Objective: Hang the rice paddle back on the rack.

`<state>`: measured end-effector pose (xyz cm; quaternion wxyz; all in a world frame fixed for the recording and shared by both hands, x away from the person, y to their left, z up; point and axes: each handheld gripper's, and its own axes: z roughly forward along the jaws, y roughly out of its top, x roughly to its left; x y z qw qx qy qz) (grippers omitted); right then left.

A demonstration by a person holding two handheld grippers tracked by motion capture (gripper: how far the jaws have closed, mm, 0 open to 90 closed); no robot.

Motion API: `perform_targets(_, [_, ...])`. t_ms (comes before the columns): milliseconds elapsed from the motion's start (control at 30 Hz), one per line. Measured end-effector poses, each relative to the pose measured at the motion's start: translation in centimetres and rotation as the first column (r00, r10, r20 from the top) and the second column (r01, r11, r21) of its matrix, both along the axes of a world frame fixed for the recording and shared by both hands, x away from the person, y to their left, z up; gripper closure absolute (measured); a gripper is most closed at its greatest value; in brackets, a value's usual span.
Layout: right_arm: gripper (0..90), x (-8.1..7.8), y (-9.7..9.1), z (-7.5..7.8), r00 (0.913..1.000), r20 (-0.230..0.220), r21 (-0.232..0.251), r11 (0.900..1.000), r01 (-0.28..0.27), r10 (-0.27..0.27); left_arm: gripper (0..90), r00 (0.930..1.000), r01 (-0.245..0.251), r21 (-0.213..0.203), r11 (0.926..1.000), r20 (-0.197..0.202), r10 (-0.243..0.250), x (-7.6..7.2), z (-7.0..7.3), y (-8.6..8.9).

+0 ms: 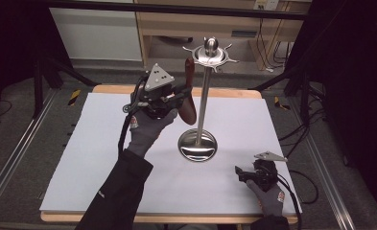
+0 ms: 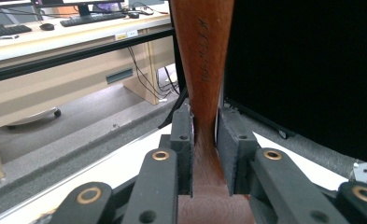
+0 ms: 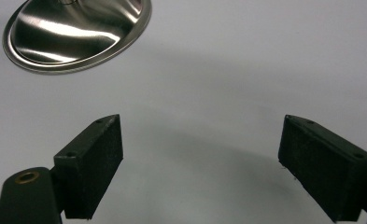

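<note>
High view: my left gripper clamps the narrow neck of a brown wooden utensil, its top beside the metal stand rack. My right gripper rests wide open, holding nothing, on the white tabletop near its front edge.

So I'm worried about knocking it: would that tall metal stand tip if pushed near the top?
Probably yes up high: the metal stand has a thin pole and a wide hook crown. Its broad base likely resists gentle nudges. The polished steel may slide on the white board.
</note>
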<state>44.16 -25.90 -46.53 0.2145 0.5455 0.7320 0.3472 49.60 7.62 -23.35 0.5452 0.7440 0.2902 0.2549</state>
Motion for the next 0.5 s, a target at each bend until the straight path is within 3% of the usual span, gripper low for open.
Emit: perform_targets(500, [14.2, 0.0, 0.1, -0.1, 1.0, 0.0, -0.01, 0.9999, 0.001, -0.001, 63.0, 1.0, 0.01, 0.004, 0.9999, 0.0, -0.01, -1.3, -1.1, 1.8])
